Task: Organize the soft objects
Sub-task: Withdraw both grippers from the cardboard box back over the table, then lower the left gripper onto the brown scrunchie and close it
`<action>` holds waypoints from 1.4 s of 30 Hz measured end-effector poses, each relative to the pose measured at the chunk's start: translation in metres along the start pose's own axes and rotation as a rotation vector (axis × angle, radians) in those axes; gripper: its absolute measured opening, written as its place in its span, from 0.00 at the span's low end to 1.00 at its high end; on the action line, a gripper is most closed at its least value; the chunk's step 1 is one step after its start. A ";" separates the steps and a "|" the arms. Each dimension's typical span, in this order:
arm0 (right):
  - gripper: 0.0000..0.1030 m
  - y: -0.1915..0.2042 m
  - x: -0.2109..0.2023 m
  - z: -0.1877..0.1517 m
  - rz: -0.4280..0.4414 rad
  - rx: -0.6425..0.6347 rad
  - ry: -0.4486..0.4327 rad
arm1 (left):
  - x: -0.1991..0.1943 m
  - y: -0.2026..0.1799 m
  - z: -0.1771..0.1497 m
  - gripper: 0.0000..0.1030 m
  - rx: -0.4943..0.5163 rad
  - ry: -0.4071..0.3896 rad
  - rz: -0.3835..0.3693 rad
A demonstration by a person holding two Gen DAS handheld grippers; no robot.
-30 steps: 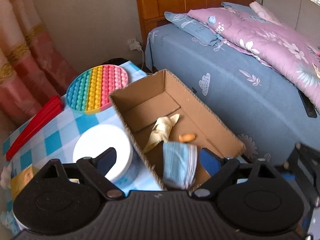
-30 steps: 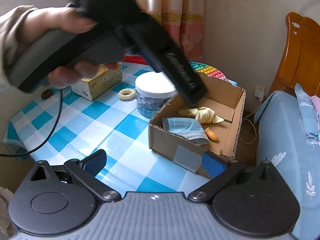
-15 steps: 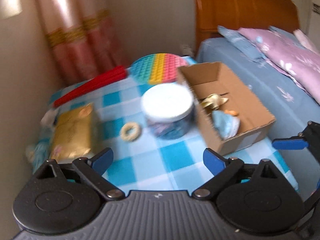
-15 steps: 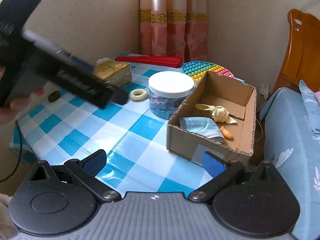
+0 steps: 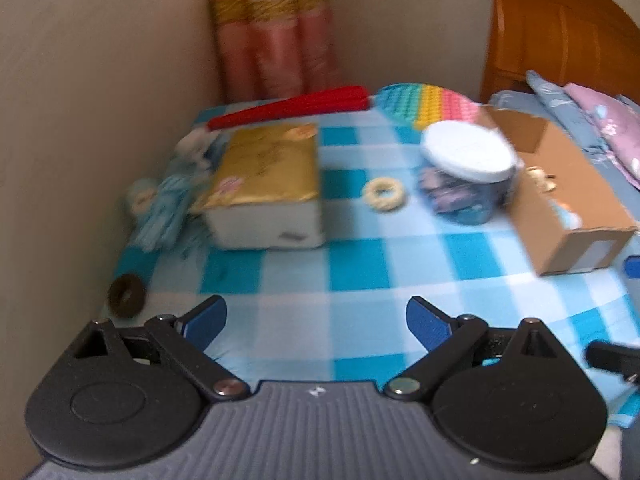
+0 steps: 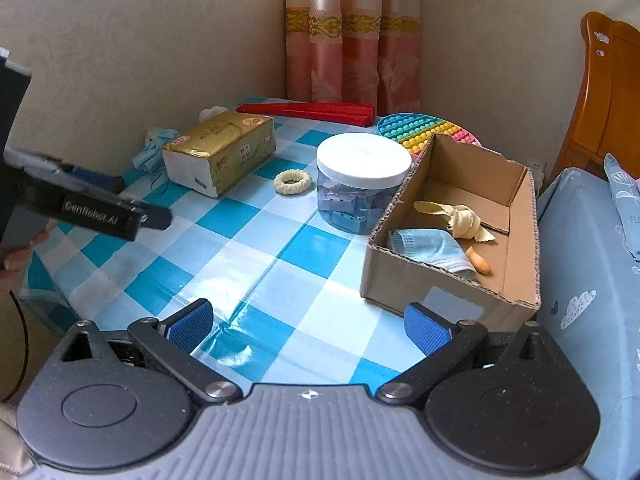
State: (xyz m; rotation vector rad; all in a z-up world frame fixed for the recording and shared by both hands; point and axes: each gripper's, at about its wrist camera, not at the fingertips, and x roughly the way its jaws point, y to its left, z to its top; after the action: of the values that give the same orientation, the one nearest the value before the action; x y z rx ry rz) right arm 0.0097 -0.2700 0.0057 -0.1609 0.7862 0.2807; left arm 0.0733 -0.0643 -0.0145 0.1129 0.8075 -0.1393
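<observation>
A cardboard box (image 6: 516, 204) (image 5: 568, 184) stands at the table's right edge. It holds a blue face mask (image 6: 430, 246), a cream cloth (image 6: 460, 216) and a small orange piece (image 6: 478, 262). A cream scrunchie (image 6: 292, 181) (image 5: 383, 194) lies mid-table. A blue mask (image 5: 168, 204) (image 6: 154, 148) lies at the far left beside the tissue pack (image 5: 264, 176) (image 6: 220, 150). A dark scrunchie (image 5: 127, 295) lies at the left edge. My left gripper (image 5: 316, 322) is open and empty over the near left of the table. My right gripper (image 6: 310, 326) is open and empty over the front edge.
A white-lidded jar (image 6: 362, 182) (image 5: 468, 172) stands next to the box. A rainbow pop toy (image 6: 424, 130) and a red folded fan (image 6: 308, 111) lie at the back by the curtain. A bed (image 6: 592, 280) is on the right. The table has a blue checked cloth (image 6: 256, 264).
My left gripper has pulled back from over the box and swung left across the table, empty. The right gripper has held nearly still.
</observation>
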 end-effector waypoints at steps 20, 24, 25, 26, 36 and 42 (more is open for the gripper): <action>1.00 0.061 0.069 0.022 0.077 -0.128 0.103 | 0.043 0.087 -0.042 0.94 -0.199 0.048 0.161; 1.00 0.066 0.080 0.026 0.089 -0.141 0.117 | 0.048 0.096 -0.041 0.95 -0.227 0.031 0.169; 1.00 0.067 0.082 0.027 0.091 -0.140 0.121 | 0.050 0.097 -0.041 0.96 -0.237 0.029 0.167; 1.00 0.068 0.085 0.027 0.094 -0.140 0.125 | 0.052 0.099 -0.040 0.98 -0.247 0.028 0.166; 1.00 0.070 0.107 0.032 0.114 -0.144 0.159 | 0.066 0.109 -0.032 0.99 -0.292 0.008 0.198; 1.00 0.071 0.118 0.034 0.127 -0.147 0.176 | 0.073 0.113 -0.026 1.00 -0.304 -0.010 0.211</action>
State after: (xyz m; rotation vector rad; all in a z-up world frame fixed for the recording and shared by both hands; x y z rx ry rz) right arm 0.0904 -0.1716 -0.0576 -0.2773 0.9522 0.4491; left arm 0.1232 0.0455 -0.0799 -0.0896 0.7926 0.1819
